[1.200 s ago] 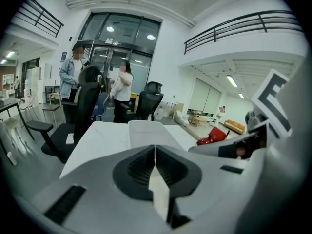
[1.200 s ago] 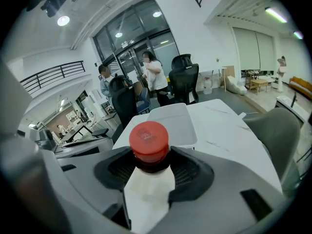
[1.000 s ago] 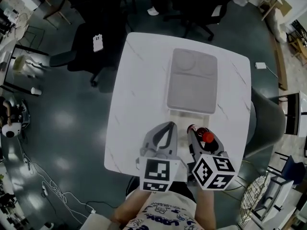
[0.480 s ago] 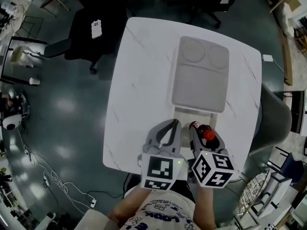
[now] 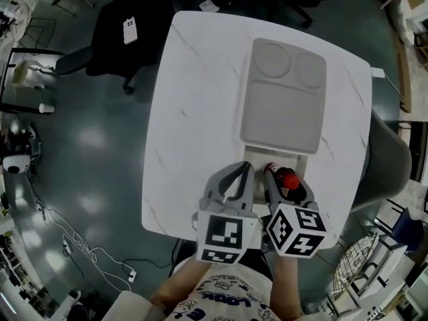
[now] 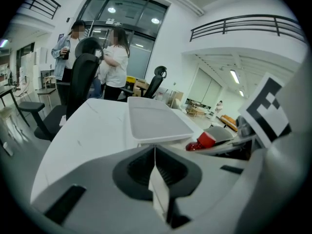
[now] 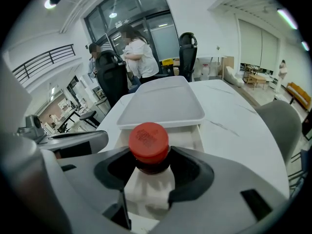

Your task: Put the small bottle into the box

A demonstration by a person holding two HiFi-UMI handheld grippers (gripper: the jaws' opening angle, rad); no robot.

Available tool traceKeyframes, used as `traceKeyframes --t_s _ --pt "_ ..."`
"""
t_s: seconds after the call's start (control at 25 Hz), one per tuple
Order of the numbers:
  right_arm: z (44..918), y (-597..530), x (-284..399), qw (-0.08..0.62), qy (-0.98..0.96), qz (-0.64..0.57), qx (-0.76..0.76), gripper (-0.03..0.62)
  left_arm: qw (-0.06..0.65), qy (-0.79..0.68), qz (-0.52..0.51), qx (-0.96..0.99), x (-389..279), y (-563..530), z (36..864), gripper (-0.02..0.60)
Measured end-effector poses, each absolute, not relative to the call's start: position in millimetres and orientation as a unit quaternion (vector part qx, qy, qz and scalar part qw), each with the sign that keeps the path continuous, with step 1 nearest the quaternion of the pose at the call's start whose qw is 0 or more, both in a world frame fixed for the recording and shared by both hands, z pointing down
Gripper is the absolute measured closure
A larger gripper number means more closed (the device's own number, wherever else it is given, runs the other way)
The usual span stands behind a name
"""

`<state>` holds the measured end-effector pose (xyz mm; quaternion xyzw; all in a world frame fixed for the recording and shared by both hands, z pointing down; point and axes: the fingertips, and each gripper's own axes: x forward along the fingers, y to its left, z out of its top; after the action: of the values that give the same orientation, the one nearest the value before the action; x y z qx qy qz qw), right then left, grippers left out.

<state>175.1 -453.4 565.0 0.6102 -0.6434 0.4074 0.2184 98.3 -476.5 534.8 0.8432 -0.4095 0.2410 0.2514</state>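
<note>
- Bottle (image 7: 148,141), a small one with a red cap, stands upright in the right gripper (image 5: 279,182), whose two jaws are pinched on it just below the cap.
- From the head view it is over the near end of the table, right at the near edge of the box (image 5: 277,156); whether its base touches anything cannot be made out.
- That box is white, with a grey lid (image 5: 283,93) over most of it. Only a narrow strip at the near end is uncovered, facing the bottle.
- Two round hollows are pressed into the far end of the lid.
- Left gripper (image 6: 155,151) is just beside the right one, on its left. Its jaws are pressed together with nothing between them.
- Both grippers point away from the person, towards the box.
- White table (image 5: 194,112) has faint marble-like veins.
- Black office chair (image 5: 117,45) stands off the far left corner with a white phone (image 5: 130,30) lying on it.
- Grey chair (image 5: 388,166) sits at the right side of the table.
- Two people (image 7: 129,52) stand together beyond the far end.
</note>
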Motion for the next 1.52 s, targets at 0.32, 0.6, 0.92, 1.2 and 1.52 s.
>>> traceKeyframes --t_s 0.32,0.6,0.92,1.2,1.52 --pt "574 -457 176 0.238 -0.636 0.409 0.609 0.370 0.257 -0.413 0.242 0.840 98 -478 539 0.561" --pt "580 -458 173 0.265 -0.635 0.406 0.601 0.370 0.258 -0.420 0.242 0.836 95 -478 541 0.561" --pt "577 -460 169 0.259 -0.647 0.402 0.594 0.368 0.259 -0.425 0.238 0.834 93 -475 539 0.561" --pt "565 -449 172 0.250 -0.649 0.396 0.600 0.368 0.247 -0.432 0.230 0.837 94 -468 527 0.561" --pt "522 -439 179 0.206 -0.657 0.368 0.625 0.368 0.213 -0.439 0.208 0.848 99 -462 494 0.561"
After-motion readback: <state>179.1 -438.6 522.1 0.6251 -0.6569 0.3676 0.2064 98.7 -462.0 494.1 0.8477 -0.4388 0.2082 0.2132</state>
